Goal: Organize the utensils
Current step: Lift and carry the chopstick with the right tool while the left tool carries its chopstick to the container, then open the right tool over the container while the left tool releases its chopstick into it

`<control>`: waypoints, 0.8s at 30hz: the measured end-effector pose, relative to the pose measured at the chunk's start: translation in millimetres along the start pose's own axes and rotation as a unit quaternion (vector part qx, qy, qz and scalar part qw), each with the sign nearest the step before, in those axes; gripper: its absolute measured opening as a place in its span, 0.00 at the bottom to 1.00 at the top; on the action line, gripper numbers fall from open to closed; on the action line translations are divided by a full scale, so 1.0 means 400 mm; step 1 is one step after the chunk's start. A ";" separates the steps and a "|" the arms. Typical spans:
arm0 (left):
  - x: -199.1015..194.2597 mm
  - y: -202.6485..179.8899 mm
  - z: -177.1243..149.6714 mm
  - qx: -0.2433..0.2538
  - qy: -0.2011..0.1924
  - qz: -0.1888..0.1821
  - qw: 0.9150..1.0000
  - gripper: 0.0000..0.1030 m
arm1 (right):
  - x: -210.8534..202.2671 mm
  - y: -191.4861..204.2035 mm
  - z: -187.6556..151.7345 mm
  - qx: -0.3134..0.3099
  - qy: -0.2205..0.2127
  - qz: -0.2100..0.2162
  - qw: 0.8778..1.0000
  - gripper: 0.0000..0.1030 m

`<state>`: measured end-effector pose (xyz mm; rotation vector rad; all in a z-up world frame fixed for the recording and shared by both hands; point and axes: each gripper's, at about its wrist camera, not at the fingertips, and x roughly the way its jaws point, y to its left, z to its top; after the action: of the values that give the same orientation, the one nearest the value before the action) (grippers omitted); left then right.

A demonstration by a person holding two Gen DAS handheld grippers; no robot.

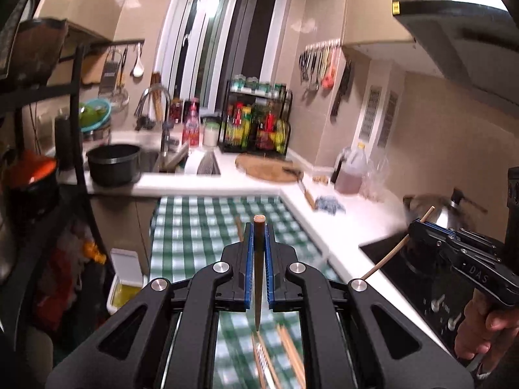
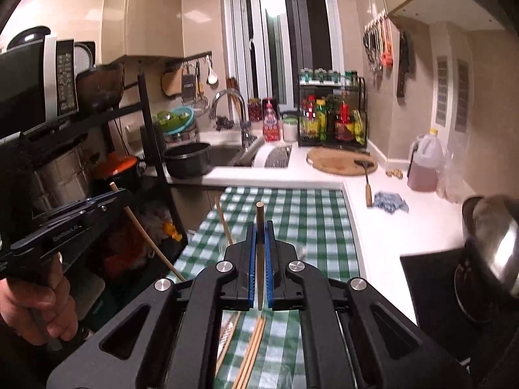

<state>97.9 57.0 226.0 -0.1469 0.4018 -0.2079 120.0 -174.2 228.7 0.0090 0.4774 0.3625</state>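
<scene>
1. The left tongs are clamped on a dark chopstick, which stands between the blue pads with its round end poking out past the tips.
2. The right tongs are clamped on a pale wooden chopstick, held the same way between their blue pads.
3. Seen from the left wrist, the right tongs hang over the black cooktop, the pale chopstick slanting down out of them.
4. Seen from the right wrist, the left tongs sit beside the black shelf rack, the chopstick there angled downward.
5. Both pairs are held above a table covered with a green-and-white checked cloth.
6. More loose chopsticks lie on the cloth beneath the right tongs, and one chopstick rests near the cloth's left edge.
7. A spatula lies on the white table, its blade on the round cutting board.
</scene>
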 end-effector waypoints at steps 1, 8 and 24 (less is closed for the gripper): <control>0.008 0.000 0.019 -0.002 -0.007 -0.002 1.000 0.06 | 0.003 0.002 0.023 -0.003 -0.010 -0.002 1.000 0.05; 0.087 -0.002 0.099 -0.014 -0.042 -0.010 0.999 0.06 | 0.054 -0.006 0.111 -0.007 -0.046 -0.014 0.999 0.05; 0.310 0.032 -0.043 -0.015 0.029 -0.009 0.999 0.06 | 0.298 -0.062 -0.013 -0.007 0.014 -0.023 1.000 0.05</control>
<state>204.7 39.4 161.7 -0.1747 0.4607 -0.2239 224.4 -156.9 168.4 -0.0216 0.5021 0.3209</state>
